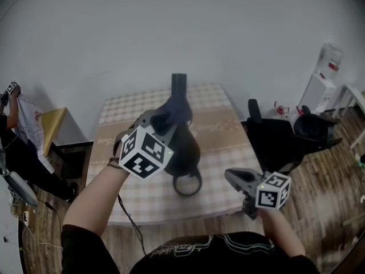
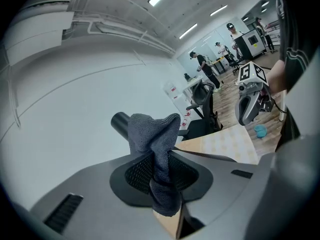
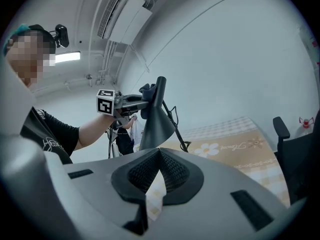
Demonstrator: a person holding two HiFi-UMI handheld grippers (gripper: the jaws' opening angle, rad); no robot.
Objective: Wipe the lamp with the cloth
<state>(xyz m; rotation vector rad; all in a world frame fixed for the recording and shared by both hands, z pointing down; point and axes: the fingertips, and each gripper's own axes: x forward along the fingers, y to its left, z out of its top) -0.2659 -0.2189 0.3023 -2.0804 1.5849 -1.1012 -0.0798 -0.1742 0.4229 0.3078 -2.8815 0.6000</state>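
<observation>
A black lamp (image 1: 185, 148) with a cone shade and a ring base stands mid-table on the checked tablecloth (image 1: 214, 138). My left gripper (image 1: 162, 121) is shut on a dark grey cloth (image 1: 178, 108), which rests against the upper part of the shade just below the lamp's cylindrical top (image 1: 179, 82). In the left gripper view the cloth (image 2: 152, 134) bunches up between the jaws (image 2: 162, 171), with the lamp top (image 2: 120, 124) behind it. My right gripper (image 1: 234, 177) hovers over the table's front right edge, shut on nothing, away from the lamp (image 3: 157, 116).
Black office chairs (image 1: 274, 138) (image 1: 316, 127) stand right of the table. A white cabinet (image 1: 319, 90) is at the far right. A person (image 1: 14, 153) holds a sheet at the left, beside a low shelf (image 1: 54, 127). A cable (image 1: 128, 216) hangs off the table front.
</observation>
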